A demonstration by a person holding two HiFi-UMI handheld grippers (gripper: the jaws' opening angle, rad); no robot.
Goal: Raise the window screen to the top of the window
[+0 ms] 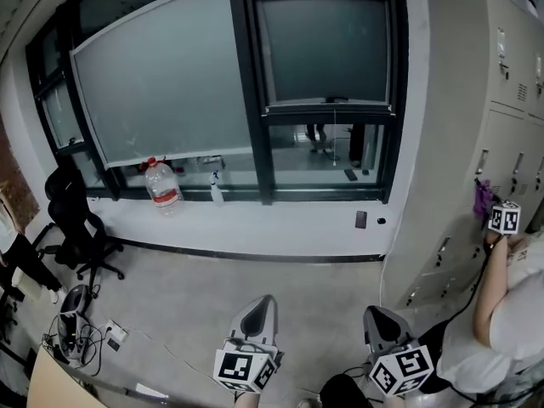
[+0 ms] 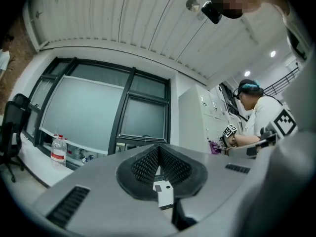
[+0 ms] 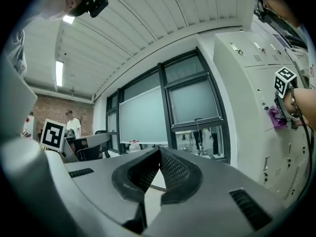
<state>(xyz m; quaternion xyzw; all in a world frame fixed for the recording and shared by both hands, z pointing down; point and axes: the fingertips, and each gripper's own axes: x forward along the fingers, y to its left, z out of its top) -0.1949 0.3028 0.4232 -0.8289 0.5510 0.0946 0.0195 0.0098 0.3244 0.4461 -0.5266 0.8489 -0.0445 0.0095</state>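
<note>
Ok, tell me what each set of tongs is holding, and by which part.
Nothing. Left tongs and right tongs are both shut and empty, away from the window screen.

Left gripper (image 1: 263,306) and right gripper (image 1: 379,316) are held bottom centre, well apart from the window screen (image 1: 327,49), seen partway down upper right.

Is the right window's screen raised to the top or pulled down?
Pulled down most of the way: the window screen hangs down to its bottom bar, with clear glass below.
</note>
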